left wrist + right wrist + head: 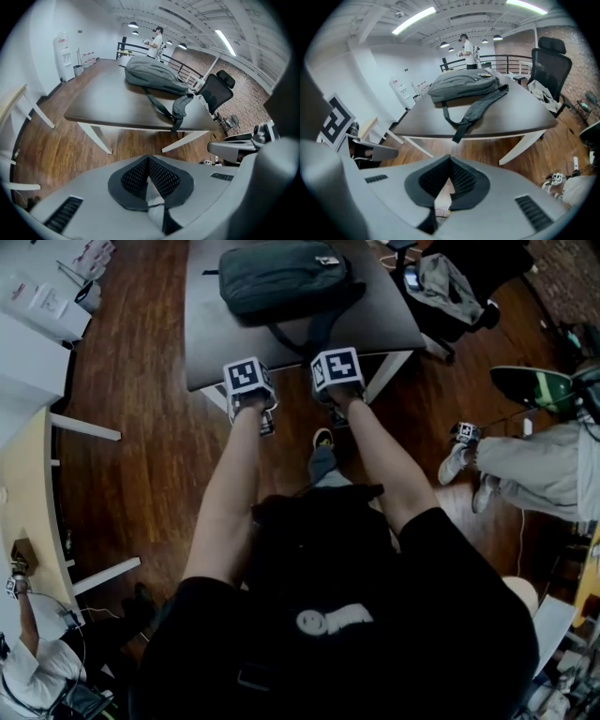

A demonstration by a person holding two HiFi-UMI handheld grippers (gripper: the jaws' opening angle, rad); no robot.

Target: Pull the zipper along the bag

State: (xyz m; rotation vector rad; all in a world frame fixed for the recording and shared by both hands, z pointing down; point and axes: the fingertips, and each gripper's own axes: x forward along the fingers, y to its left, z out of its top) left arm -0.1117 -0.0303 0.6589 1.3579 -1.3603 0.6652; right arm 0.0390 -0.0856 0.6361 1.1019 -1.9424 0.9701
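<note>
On the dark table (pixel 206 334) ahead of the person lies the grey-green backpack (pixel 281 277), flat on its side toward the far part of the top. Its shoulder strap (pixel 476 110) trails toward the near edge, and the strap's end hangs over that edge. I can't pick out the zipper from here. Both grippers are held side by side, short of the table and above the wooden floor (pixel 150 456), well apart from the bag. The left gripper (pixel 149 159) has its ribbed pads meeting at the tips with nothing between them. The right gripper (pixel 450 161) is likewise closed and empty. A black office chair (pixel 551 63) with clothing draped over it stands by the table's right side.
</note>
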